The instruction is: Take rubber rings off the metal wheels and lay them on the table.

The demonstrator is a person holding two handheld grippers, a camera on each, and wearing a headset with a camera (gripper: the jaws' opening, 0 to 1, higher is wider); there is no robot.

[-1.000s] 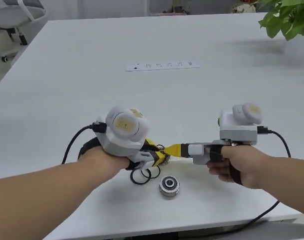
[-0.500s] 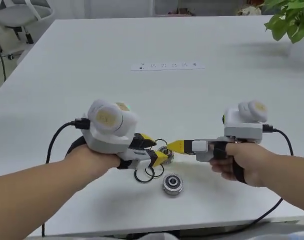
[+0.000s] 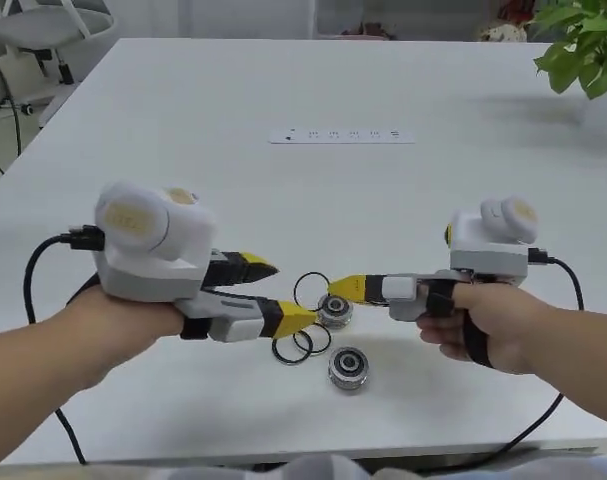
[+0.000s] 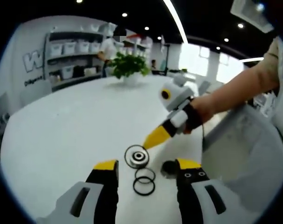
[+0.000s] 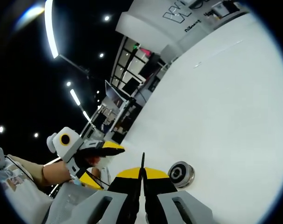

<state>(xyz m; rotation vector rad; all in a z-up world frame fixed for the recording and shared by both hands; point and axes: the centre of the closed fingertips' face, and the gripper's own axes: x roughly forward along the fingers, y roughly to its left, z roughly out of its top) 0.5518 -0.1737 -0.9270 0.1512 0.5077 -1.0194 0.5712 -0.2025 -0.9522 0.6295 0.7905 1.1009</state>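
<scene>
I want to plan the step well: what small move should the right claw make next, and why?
Probably lower the right claw toward the table and open it. It looks shut on a thin rubber ring, while two rings already lie beside the wheels, and the left claw is open, holding nothing.

Left gripper [image 3: 288,292] jaws spread apart; right gripper [image 3: 335,290] jaws pinched together on a rubber ring [image 3: 296,288]

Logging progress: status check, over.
Left tool open, empty. Right tool shut on ring, beside wheel. Two rings on table. Nothing blocking.
</scene>
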